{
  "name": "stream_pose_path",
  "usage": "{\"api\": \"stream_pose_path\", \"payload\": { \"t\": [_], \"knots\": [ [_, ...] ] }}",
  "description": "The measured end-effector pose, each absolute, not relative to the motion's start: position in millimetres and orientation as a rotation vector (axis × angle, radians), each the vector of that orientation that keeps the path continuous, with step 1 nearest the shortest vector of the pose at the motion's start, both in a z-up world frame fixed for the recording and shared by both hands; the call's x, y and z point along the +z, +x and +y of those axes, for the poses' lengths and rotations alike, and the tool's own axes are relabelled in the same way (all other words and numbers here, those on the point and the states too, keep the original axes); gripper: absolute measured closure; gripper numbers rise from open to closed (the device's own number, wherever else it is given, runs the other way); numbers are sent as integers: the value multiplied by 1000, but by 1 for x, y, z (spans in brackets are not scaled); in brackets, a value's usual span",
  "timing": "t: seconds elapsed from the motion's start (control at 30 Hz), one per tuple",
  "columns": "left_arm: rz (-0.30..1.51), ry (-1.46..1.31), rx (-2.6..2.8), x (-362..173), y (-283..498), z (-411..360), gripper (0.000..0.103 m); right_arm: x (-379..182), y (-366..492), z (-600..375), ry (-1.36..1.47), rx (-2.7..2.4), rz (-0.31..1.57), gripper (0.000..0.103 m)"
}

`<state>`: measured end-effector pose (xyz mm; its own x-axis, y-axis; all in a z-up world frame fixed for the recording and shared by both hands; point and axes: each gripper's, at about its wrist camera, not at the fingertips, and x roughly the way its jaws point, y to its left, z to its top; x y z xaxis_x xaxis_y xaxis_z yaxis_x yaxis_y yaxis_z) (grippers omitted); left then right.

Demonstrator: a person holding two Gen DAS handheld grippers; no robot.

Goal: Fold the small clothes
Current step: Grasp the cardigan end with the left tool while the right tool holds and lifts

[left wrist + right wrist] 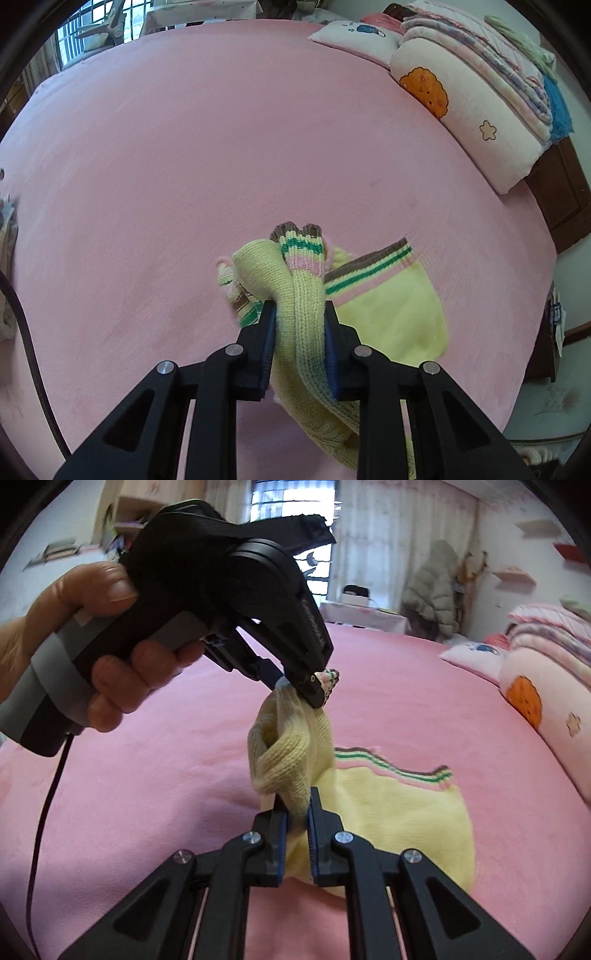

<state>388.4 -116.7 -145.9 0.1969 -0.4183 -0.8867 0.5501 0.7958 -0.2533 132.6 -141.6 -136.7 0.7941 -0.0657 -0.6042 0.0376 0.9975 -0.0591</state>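
Note:
A small yellow knitted sweater [399,317] with pink, green and brown stripes lies partly on the pink bed [221,147]. My left gripper [299,314] is shut on a bunched sleeve, and the striped cuff [301,247] sticks up past its tips. In the right wrist view a hand [110,672] holds the left gripper [314,690] above the bed, pinching that cuff. My right gripper [295,797] is shut on a twisted fold of the sweater [406,830] lower down. Between the two grippers the knit hangs lifted, while the body trails on the bed.
A white pillow with an orange cookie print [461,110] and stacked folded blankets [480,44] line the bed's right side by a wooden headboard [561,192]. A black cable [44,812] hangs from the left gripper. A table and a hanging coat [428,594] stand beyond the bed.

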Motion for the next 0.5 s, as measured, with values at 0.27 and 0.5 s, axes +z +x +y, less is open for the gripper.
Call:
{"api": "stream_pose_path", "payload": {
  "t": [0.27,0.5],
  "knots": [
    [1233,231,-642,-150,381,-210,87,-142,113,-199,85,-102,650,95],
    [1246,304,-651,-167,371,-256,87,-155,98,-252,270,-119,646,95]
  ]
}}
